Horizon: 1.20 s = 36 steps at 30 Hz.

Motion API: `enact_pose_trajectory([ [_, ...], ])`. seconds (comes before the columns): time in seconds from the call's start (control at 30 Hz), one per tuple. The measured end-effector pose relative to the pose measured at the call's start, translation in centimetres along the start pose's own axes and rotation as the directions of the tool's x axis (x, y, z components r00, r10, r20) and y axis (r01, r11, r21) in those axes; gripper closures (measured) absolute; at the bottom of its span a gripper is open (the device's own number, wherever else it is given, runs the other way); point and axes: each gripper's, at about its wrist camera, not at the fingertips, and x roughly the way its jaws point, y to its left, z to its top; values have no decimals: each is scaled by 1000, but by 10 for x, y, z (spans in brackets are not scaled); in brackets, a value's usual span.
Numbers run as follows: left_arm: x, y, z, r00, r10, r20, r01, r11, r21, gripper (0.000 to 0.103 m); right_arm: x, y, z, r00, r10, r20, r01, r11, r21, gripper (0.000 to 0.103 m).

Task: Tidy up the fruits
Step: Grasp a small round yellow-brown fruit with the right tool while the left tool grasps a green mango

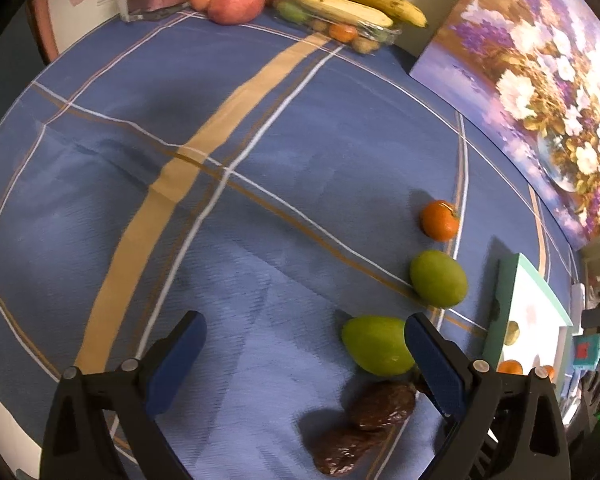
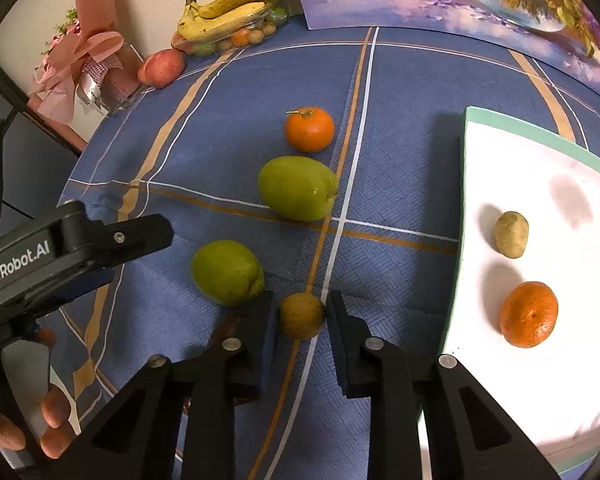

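On the blue cloth lie two green fruits [image 2: 299, 188] [image 2: 228, 272], a tangerine [image 2: 309, 129] and two dark brown dates [image 1: 382, 406]. My right gripper [image 2: 302, 316] is shut on a small brown round fruit [image 2: 302, 315], just above or on the cloth. The white tray [image 2: 540, 152] at right holds a small brown fruit [image 2: 511, 234] and a tangerine [image 2: 529, 314]. My left gripper [image 1: 306, 354] is open above the cloth; a green fruit [image 1: 376, 344] lies by its right finger [image 1: 432, 360]. It also shows at the left of the right wrist view [image 2: 100, 240].
At the back stand a clear box of small fruits with bananas on top [image 2: 232, 12], apples [image 1: 236, 2], a pink gift bouquet [image 2: 84, 64] and a flower painting [image 1: 540, 80] leaning on the wall. The table edge runs at left.
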Motion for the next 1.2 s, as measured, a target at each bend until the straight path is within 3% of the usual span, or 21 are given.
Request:
enact_pose_trajectory([
  [0.23, 6, -20, -3, 1000, -24, -19, 25, 998, 58, 3, -18, -12, 0, 1000, -2, 31, 1, 1000, 16, 77],
  [0.3, 8, -24, -4, 999, -30, -27, 32, 997, 69, 12, -25, -16, 1, 999, -19, 40, 18, 1000, 22, 77],
  [0.43, 14, -30, -8, 997, -49, -54, 54, 995, 88, 15, -38, -26, 1, 998, -28, 64, 26, 999, 40, 77],
  [0.5, 17, -35, -9, 996, -60, -69, 67, 993, 97, 22, -44, -31, 1, 996, -38, 76, 34, 998, 43, 77],
  [0.63, 22, -45, -12, 994, -62, -85, 72, 990, 120, 23, -52, -35, 1, 995, -52, 89, 48, 998, 43, 77],
  [0.83, 29, -50, -14, 993, -48, -109, 63, 988, 141, 46, -61, -43, -1, 993, -58, 100, 54, 997, 48, 77],
  [1.2, -4, -58, -13, 990, -130, -50, 137, 978, 157, 46, -74, -46, 1, 989, -45, 139, 38, 998, 59, 77],
])
